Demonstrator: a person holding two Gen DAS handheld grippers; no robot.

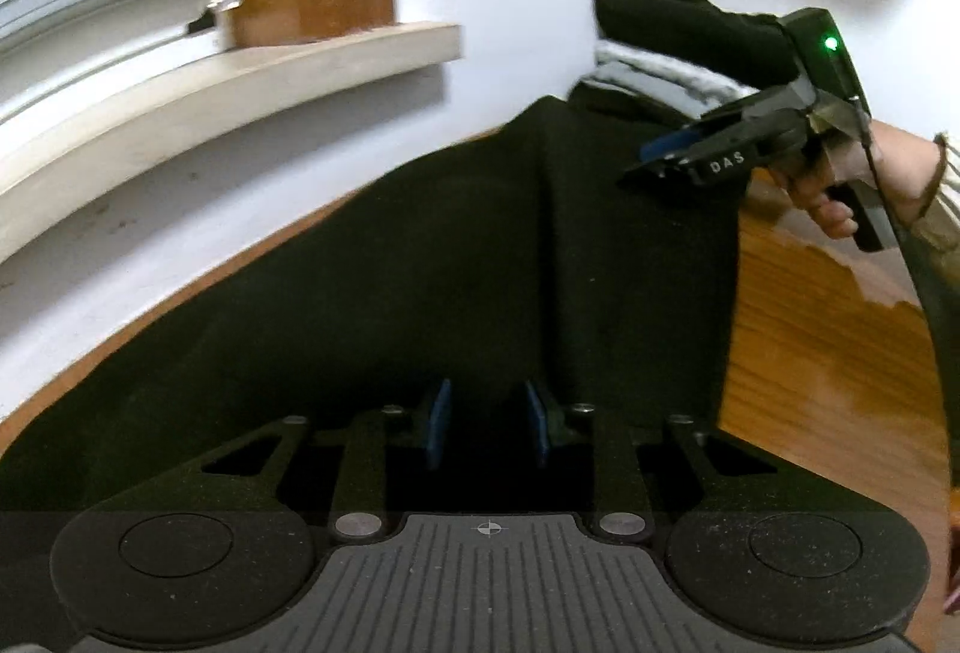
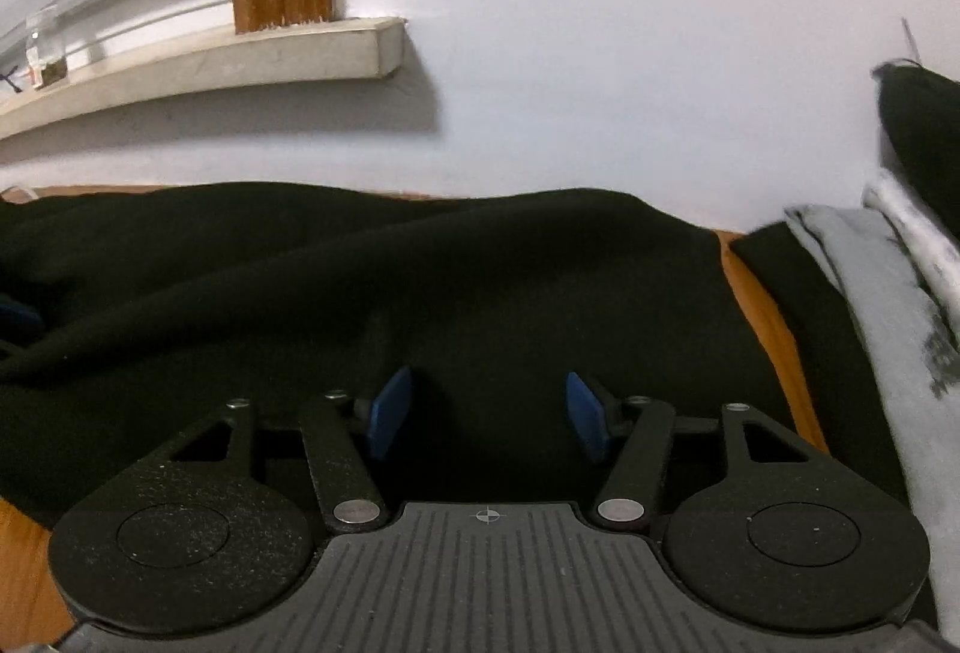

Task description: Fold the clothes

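The black garment (image 1: 456,257) lies spread over the wooden table (image 1: 828,353) against the white wall, with a long ridge running near to far. The left gripper (image 1: 487,422) hovers at its near edge, jaws partly apart, nothing visibly between them. The right gripper (image 2: 489,410) stands wide open over the cloth, empty. A stack of folded clothes (image 2: 900,269) sits far right. Whichever edge is taken, both jaws should bite it level, so the fold falls straight.
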